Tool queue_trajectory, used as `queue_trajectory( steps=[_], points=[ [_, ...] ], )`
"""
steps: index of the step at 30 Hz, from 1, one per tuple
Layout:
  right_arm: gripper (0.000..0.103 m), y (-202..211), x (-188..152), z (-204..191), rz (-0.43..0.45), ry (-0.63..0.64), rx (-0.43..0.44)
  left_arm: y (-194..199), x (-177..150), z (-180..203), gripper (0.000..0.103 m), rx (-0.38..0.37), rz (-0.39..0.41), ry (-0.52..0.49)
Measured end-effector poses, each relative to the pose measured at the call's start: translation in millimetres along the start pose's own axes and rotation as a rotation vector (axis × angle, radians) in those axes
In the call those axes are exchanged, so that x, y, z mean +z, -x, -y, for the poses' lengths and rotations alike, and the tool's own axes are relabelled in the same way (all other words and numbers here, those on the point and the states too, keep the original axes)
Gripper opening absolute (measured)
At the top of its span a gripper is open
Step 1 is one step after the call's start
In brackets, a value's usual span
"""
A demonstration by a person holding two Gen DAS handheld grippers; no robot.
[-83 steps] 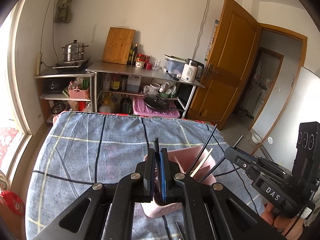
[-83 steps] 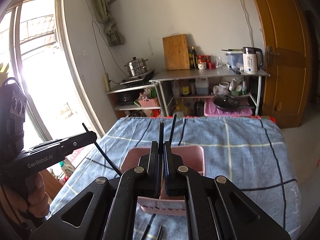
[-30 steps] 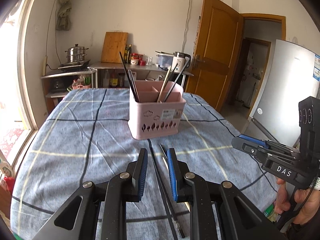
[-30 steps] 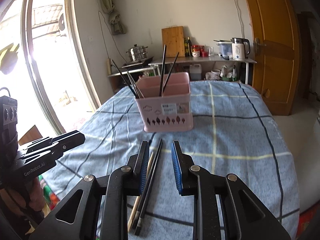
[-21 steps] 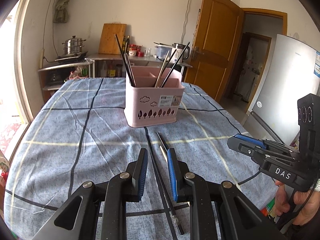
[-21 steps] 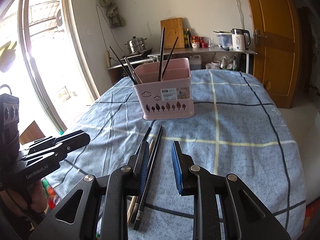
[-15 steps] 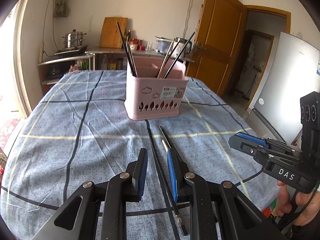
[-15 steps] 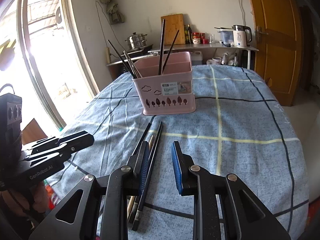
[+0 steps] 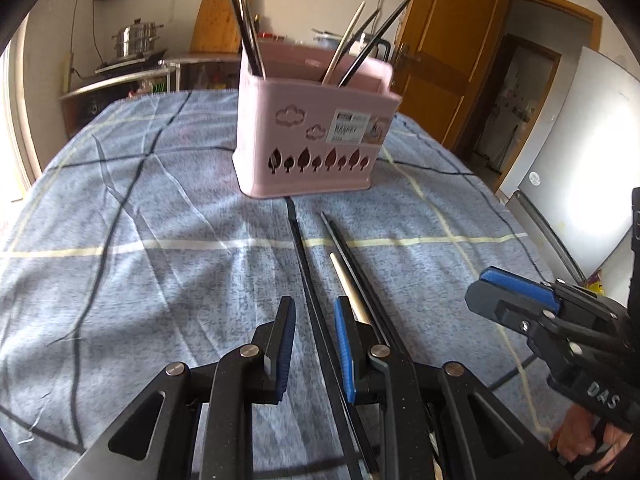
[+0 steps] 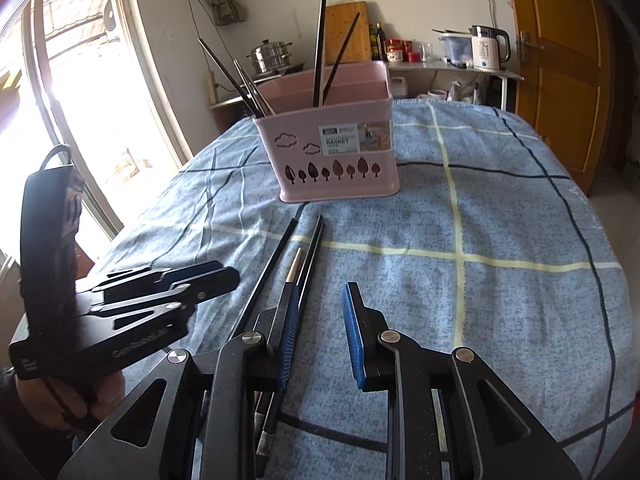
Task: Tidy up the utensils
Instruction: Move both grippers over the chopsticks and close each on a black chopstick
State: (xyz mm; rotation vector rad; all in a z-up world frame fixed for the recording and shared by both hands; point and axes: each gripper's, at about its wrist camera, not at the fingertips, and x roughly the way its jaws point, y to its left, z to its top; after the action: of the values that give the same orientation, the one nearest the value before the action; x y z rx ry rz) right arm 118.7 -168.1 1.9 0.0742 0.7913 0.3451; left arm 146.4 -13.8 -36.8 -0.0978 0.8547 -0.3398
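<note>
While both claws hang low over the cloth (image 9: 160, 208), the left claw (image 9: 314, 320) is spread with a black chopstick (image 9: 304, 256) lying between its fingers, unpinched. The right claw (image 10: 320, 304) is spread too, gripping nothing; more chopsticks (image 10: 308, 248) lie just off its left finger. Beyond both claws the pink basket (image 10: 336, 152) stands upright on the worktop, chopsticks leaning in its compartments. Farther off is a kettle (image 10: 486, 54).

A wooden cutting board (image 10: 346, 32) leans against the wall. Near it stand a steel steamer pot (image 10: 270, 56) and a white electric kettle (image 10: 488, 48).
</note>
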Motion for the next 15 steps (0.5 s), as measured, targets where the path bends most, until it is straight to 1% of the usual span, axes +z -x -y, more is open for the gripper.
queue_trajectory(
  steps=[5,7,10,15],
  points=[
    [0.024,-16.2,0.4,0.9,-0.032,-0.005,0.004,-20.4,-1.0,-0.9,0.020,0.023,-0.049,-0.001],
    [0.024,-23.3,1.6,-0.1,-0.048,-0.004,0.005,-22.0,-2.4,0.0,0.019,0.023,-0.045,-0.006],
    [0.024,-32.1,3.5,-2.7,-0.066,0.005,0.006,-20.4,-3.4,-1.3,0.012,0.042,-0.045,-0.003],
    [0.024,-49.0,6.0,-7.1,-0.105,0.012,0.003,-13.6,-5.3,-14.1,0.007,0.060,-0.043,0.026]
  ],
)
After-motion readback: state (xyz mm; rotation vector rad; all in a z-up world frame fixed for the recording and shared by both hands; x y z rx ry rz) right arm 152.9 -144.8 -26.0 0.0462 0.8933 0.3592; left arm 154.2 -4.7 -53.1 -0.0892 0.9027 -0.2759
